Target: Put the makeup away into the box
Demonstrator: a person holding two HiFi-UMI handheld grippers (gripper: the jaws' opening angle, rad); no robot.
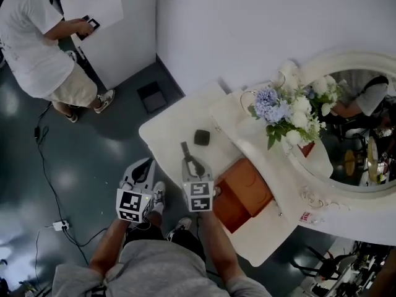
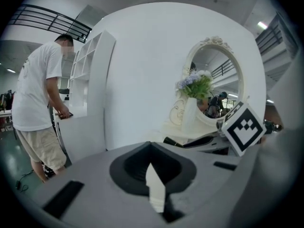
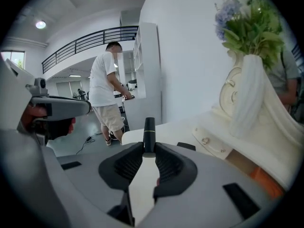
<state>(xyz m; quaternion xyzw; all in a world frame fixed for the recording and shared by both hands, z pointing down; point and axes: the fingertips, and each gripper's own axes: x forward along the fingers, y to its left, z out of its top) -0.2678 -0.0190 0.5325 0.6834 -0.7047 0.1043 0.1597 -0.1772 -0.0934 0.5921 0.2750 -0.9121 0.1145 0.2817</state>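
Note:
My right gripper (image 1: 190, 163) is shut on a slim black makeup tube (image 1: 185, 148) with a thin gold band (image 3: 149, 129), which sticks out forward from the fingertips (image 3: 149, 148) above the white dressing table (image 1: 173, 125). A small black compact (image 1: 202, 137) lies on the table just beyond it. To the right sits the orange-brown box (image 1: 247, 184), seen as an orange edge (image 3: 266, 182) in the right gripper view. My left gripper (image 1: 147, 164) hangs left of the table over the floor, its jaws (image 2: 151, 148) meeting at the tip with nothing between them.
A white vase of blue and white flowers (image 1: 288, 111) and an oval mirror (image 1: 365, 129) stand at the table's back right. A person in a white shirt (image 1: 37, 42) stands by a white cabinet (image 1: 117, 23) at the far left. Cables and a power strip (image 1: 60, 226) lie on the floor.

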